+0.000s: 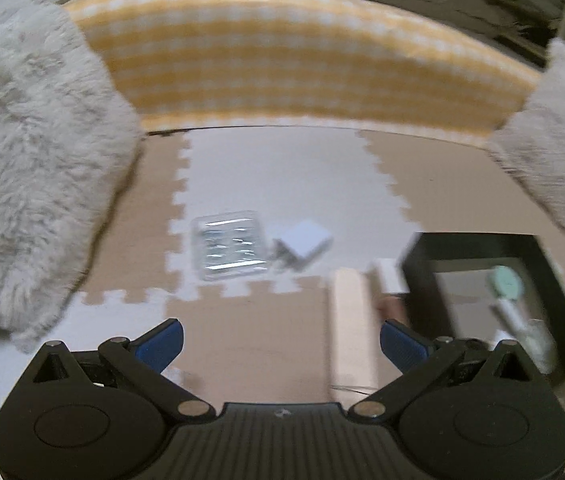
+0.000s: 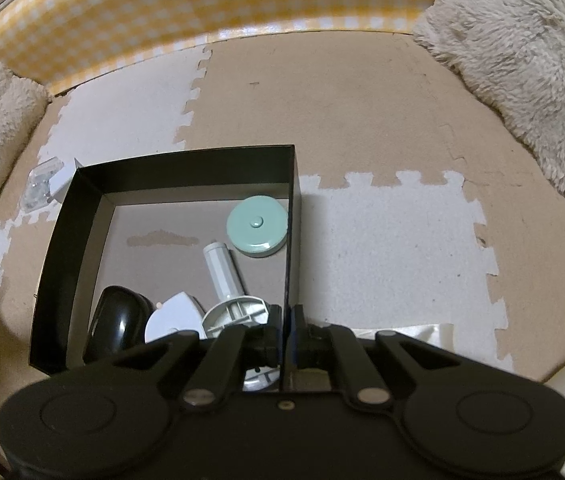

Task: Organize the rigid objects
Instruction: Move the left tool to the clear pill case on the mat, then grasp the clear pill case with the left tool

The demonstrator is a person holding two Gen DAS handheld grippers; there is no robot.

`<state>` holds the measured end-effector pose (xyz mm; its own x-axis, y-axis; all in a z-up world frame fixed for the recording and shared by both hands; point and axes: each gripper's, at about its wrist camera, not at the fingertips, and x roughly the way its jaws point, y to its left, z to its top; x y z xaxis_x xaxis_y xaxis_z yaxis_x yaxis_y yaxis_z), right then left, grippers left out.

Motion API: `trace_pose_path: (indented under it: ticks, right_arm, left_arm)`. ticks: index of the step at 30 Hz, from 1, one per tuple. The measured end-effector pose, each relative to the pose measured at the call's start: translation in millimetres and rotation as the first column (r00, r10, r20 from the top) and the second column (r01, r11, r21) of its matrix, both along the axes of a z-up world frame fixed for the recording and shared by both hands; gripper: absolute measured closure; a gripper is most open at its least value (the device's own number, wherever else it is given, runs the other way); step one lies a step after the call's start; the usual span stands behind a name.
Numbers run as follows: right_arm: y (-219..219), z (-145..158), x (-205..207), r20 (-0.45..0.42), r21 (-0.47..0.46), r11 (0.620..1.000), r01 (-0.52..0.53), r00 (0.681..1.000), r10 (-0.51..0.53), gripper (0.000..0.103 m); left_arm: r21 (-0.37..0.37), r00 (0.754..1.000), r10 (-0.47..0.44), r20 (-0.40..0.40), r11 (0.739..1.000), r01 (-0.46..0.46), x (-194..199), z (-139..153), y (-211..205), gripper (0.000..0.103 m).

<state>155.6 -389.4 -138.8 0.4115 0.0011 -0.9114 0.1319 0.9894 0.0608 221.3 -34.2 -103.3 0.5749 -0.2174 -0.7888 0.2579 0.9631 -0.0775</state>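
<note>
Right gripper (image 2: 284, 332): jaws pinched narrow on the near right wall of the black box (image 2: 186, 160), likely to steady it while items go in.
Left gripper (image 1: 282, 340): spread wide, holding nothing, hovering over the foam mat (image 1: 282, 184); I judge it is lining up for the next pickup.
Already in the box: mint round disc (image 2: 257, 225) at the far right corner, white cylinder tool (image 2: 224, 270) in the middle, black glossy object (image 2: 118, 320) and a white wedge-shaped piece (image 2: 174, 314) near the front.
Left to collect: clear plastic case (image 1: 229, 245) and white charger block (image 1: 302, 243), just beside each other on the white tile, left of the box; a pale wooden block (image 1: 352, 328) and a small white piece (image 1: 391, 278) lie close to the box's left wall.
Surroundings: yellow checked barrier (image 1: 282, 56) at the far edge, fluffy rugs (image 1: 22, 160) either side.
Blur: left view smeared, so details there are uncertain.
</note>
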Motion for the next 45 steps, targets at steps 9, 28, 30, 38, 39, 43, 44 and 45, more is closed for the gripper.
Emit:
trace_pose_path:
  ticks: [9, 28, 30, 38, 39, 43, 44, 45]
  right_arm:
    - [0.5, 0.1, 0.1, 0.0, -0.007, 1.0, -0.003, 1.0, 0.003, 0.097]
    - [3.1, 1.9, -0.4, 0.002, -0.019, 1.0, 0.001, 1.0, -0.001, 0.097]
    - [3.8, 1.6, 0.2, 0.001, -0.024, 1.0, -0.001, 1.0, 0.001, 0.097]
    - [5.0, -0.3, 3.3, -0.011, -0.036, 0.999, -0.001, 1.0, 0.001, 0.097]
    - [4.9, -0.6, 3.6, -0.012, -0.036, 0.999, -0.001, 1.0, 0.0, 0.098]
    - [5.8, -1.1, 4.2, -0.015, -0.037, 0.999, -0.002, 1.0, 0.001, 0.099]
    - [6.1, -1.4, 4.5, -0.016, -0.039, 0.999, -0.002, 1.0, 0.002, 0.099]
    - [6.2, -1.6, 4.7, -0.017, -0.04, 0.999, -0.003, 1.0, 0.002, 0.099]
  left_arm:
    - [-0.031, 0.987, 0.158, 0.019, 0.987, -0.158, 47.0, -30.8, 12.9, 0.0]
    - [0.03, 0.959, 0.279, 0.058, 0.959, -0.281, 106.9, -85.0, -6.8, 0.0]
    - [0.055, 0.959, 0.277, 0.06, 0.958, -0.281, 110.6, -87.3, -12.3, 0.002]
    - [0.051, 0.95, 0.31, 0.039, 0.949, -0.311, 123.7, -93.2, -9.9, 0.014]
    - [0.055, 0.952, 0.303, 0.042, 0.951, -0.305, 124.3, -92.1, -10.4, 0.027]
    - [0.032, 0.954, 0.298, 0.014, 0.954, -0.299, 123.5, -87.9, -9.0, 0.027]
    - [0.022, 0.954, 0.298, 0.011, 0.954, -0.299, 121.8, -86.8, -8.6, 0.027]
    - [0.009, 0.954, 0.299, 0.005, 0.954, -0.299, 119.7, -85.4, -7.7, 0.027]
